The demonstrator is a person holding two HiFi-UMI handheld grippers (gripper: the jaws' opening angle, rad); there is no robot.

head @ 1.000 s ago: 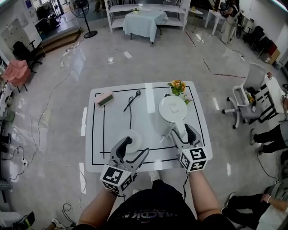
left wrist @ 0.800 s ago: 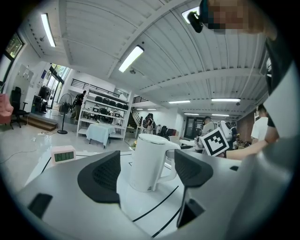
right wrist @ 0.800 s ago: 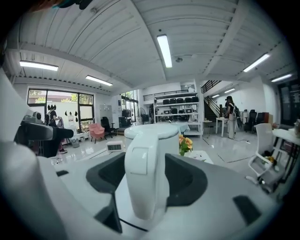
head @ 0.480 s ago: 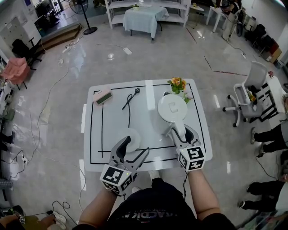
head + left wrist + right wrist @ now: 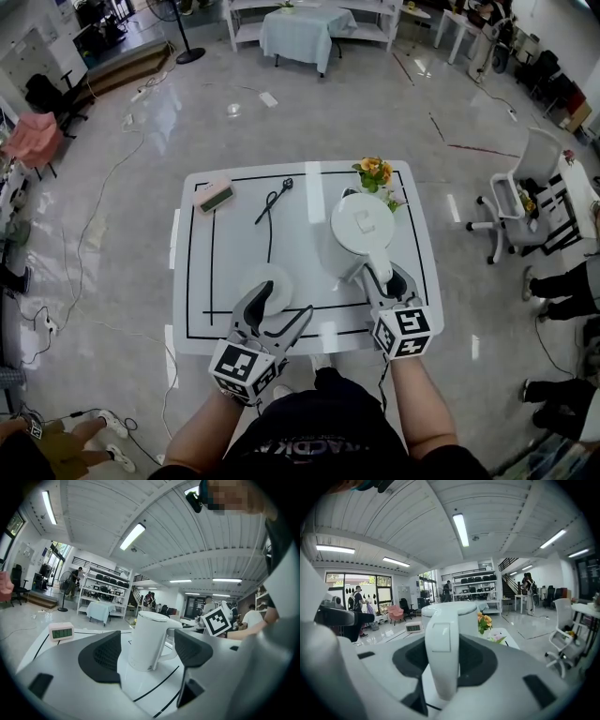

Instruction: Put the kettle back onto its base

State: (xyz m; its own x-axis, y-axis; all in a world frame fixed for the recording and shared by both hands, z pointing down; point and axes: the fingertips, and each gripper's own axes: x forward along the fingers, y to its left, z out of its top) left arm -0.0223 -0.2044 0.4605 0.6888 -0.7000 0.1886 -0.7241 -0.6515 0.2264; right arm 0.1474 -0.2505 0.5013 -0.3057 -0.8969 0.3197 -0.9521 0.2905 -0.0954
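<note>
kettle (image 5: 361,230): upright on the right half of the tabletop (image 5: 230,262).
base (image 5: 265,284): near the front edge, left of the kettle, apart from it.
right tool (image 5: 383,278): jaws just closing, pads on the kettle's handle.
left tool (image 5: 284,305): wide, empty, over the base.

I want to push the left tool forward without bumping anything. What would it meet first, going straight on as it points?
Likely the kettle: it stands centred between the open jaws of the left tool. The low round base lies right at its tips, though, and might be grazed first; depth is unclear.
</note>
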